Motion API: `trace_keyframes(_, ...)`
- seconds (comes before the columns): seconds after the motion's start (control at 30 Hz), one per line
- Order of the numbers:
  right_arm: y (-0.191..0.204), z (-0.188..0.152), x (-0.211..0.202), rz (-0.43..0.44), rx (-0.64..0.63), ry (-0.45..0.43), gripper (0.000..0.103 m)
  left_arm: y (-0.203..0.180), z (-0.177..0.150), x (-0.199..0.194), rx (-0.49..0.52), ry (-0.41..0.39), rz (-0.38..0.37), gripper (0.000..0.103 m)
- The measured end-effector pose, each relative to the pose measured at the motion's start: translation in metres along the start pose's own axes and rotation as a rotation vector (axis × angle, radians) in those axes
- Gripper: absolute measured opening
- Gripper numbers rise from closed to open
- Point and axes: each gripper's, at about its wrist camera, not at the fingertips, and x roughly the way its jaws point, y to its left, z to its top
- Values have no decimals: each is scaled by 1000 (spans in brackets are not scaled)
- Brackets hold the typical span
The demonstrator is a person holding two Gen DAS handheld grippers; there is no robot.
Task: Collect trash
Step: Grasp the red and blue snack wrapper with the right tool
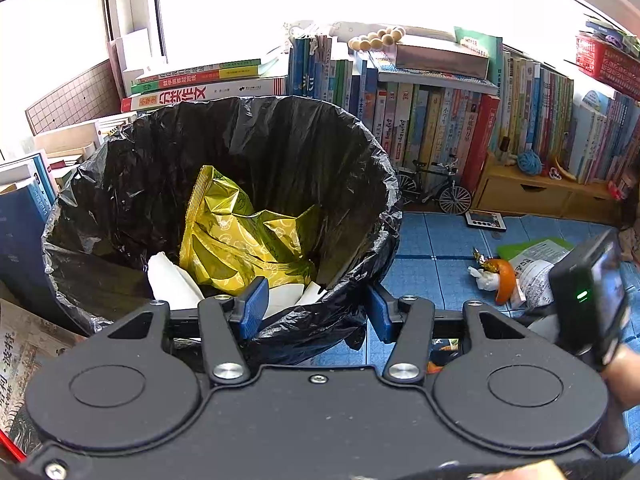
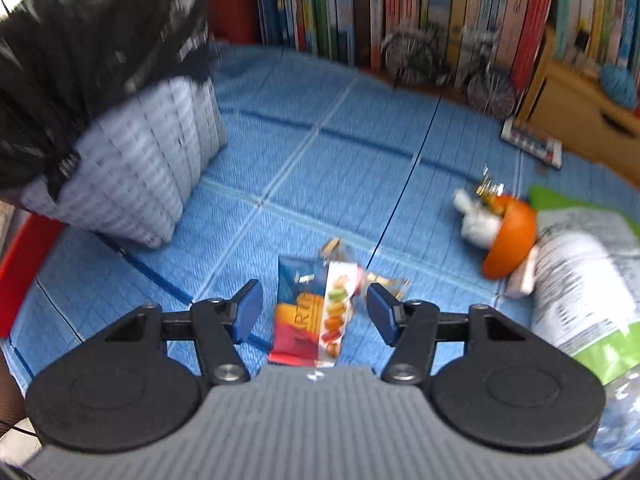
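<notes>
A bin lined with a black bag (image 1: 280, 140) stands close in the left wrist view, holding a yellow snack bag (image 1: 236, 236) and white paper (image 1: 172, 280). My left gripper (image 1: 316, 306) is open at the bin's near rim with nothing held. In the right wrist view my right gripper (image 2: 316, 312) is open above the blue mat, and a colourful snack wrapper (image 2: 312, 312) lies between its fingers, untouched. An orange peel (image 2: 512, 240), a white tissue (image 2: 474, 216) and a green-white packet (image 2: 588, 280) lie to the right. The bin (image 2: 132, 168) is at the left.
Rows of books (image 1: 460, 120) line the back, with a model bicycle (image 1: 436, 188), a small remote-like device (image 1: 486, 222) and a wooden drawer box (image 1: 532, 192). Stacked books (image 1: 24, 208) stand left of the bin. A plastic bottle (image 2: 624, 412) is at the lower right.
</notes>
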Motion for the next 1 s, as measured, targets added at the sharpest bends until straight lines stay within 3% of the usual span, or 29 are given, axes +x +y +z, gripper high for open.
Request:
trace_keyframes(0.13, 3, -4, 20, 2, 24, 56, 68, 0, 0, 0, 0, 0, 0, 50)
trace_keyframes(0.2, 6, -5, 27, 0, 32, 82, 54, 0, 0, 0, 0, 0, 0, 50)
trace_keyframes(0.3, 9, -4, 31, 1, 30, 95, 42, 0, 0, 0, 0, 0, 0, 50)
trace_keyframes(0.57, 14, 0, 7, 8, 3, 41, 34, -1, 1, -1, 6, 4, 4, 49)
trace_keyframes(0.77, 7, 20, -44, 70, 35, -64, 34, 1, 0, -2, 0, 2, 0, 49)
trace_keyframes(1.0, 15, 71, -123, 190, 18, -261, 34, 0, -1, -3, 4, -3, 3, 49)
